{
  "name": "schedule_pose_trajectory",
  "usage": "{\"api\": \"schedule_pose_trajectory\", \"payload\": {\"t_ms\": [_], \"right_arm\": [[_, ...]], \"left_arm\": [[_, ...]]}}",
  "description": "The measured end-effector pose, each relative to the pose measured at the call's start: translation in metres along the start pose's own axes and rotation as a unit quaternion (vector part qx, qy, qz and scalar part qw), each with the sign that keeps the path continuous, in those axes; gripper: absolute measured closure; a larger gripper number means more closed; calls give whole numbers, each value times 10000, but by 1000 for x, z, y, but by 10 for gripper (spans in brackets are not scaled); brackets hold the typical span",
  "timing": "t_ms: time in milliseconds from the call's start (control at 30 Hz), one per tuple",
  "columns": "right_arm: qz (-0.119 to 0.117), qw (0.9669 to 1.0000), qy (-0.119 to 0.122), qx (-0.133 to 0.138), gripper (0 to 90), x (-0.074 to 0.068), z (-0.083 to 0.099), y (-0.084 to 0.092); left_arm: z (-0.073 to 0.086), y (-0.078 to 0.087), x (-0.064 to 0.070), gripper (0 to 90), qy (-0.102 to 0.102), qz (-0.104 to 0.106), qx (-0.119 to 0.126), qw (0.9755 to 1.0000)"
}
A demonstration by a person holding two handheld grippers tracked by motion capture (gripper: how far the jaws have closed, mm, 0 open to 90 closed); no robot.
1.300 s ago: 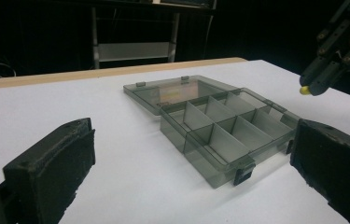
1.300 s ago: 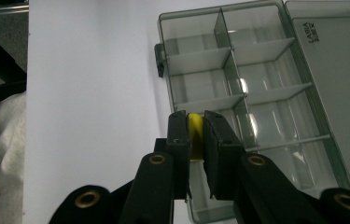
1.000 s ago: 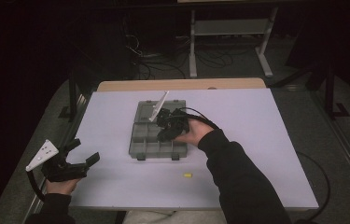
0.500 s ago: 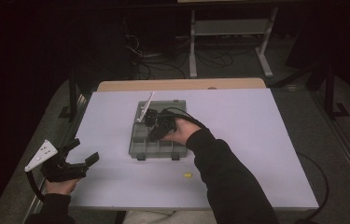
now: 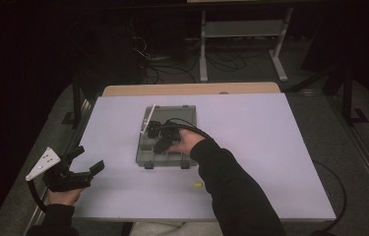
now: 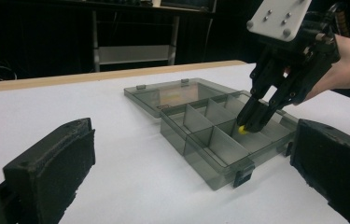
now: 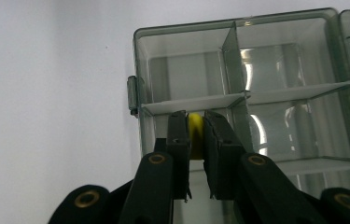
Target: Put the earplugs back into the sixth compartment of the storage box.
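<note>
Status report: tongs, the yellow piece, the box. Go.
Right tongs shut on yellow piece, low in a compartment of the open grey box. Left tongs open, idle at table edge. Second yellow piece lies beside box.

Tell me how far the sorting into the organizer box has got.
Done: the compartment box lies open, lid flat. In hand: the right tongs pinch a yellow piece low inside a front compartment. Left: releasing it, then the second yellow piece on the table. Left tongs idle, open.
</note>
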State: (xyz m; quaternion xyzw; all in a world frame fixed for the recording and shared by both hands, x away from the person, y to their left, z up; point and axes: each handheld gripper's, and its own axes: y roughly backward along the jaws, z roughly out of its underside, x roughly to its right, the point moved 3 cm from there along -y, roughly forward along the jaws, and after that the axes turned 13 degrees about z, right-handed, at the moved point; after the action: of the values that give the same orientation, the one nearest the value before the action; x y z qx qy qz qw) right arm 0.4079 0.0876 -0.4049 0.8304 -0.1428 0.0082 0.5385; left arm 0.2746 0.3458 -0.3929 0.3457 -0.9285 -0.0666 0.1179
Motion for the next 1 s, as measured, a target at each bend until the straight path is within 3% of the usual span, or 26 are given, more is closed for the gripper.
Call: {"api": "schedule_pose_trajectory", "payload": {"t_ms": [233,500,667,1000], "right_arm": [[-43,10000,7,-88,775,-1,0,-6],[100,9999,-66,-12,536,1,2,3],[206,9993,-233,213,395,6,3,17],[478,9968,-501,406,152,8,9,39]], "left_arm": [[0,0,0,0,-1,-2,6,10000],[0,0,0,0,7,-4,12,10000],[0,0,0,0,4,-3,5,10000],[0,0,0,0,8,-8,-9,10000]]}}
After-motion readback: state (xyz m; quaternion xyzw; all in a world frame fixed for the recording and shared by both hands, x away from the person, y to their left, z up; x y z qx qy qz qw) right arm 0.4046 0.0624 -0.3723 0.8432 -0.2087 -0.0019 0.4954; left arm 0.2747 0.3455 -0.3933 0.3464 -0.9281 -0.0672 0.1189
